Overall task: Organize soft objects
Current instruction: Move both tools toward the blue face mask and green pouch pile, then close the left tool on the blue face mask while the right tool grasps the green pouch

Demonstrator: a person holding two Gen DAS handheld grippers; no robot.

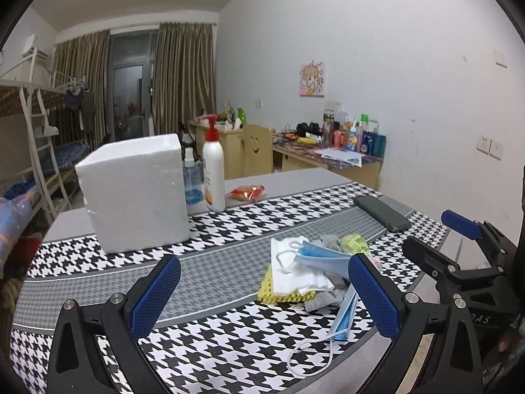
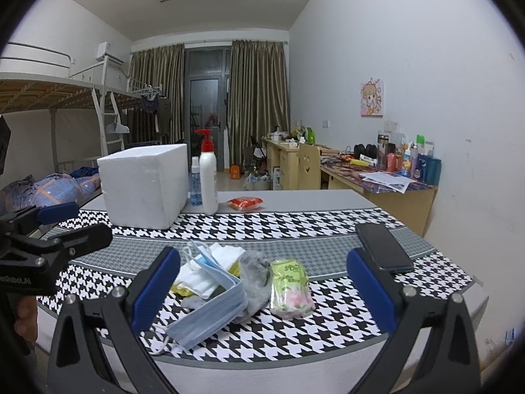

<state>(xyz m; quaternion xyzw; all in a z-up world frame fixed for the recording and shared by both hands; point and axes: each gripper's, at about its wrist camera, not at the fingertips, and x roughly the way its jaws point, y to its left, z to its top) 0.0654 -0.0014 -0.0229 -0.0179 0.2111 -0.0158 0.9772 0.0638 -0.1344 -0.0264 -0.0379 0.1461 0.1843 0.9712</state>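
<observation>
Both grippers, left [image 1: 264, 295] and right [image 2: 262, 287], hang wide and empty over masks [image 2: 210, 308], a sock [image 2: 256, 279] and tissues [image 2: 290, 290]. Behind stand a foam box [image 2: 144, 185], bottles [image 2: 208, 180]; a phone [image 2: 382, 246] lies right.

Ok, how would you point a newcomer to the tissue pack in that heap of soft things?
Start at the big white foam box on the houndstooth cloth, then come forward to the heap nearest the grippers. The tissue pack lies at the heap's right edge, beside the grey sock. It is the only glossy green wrapper with pink flowers; its neighbours are plain cloth and masks.
</observation>
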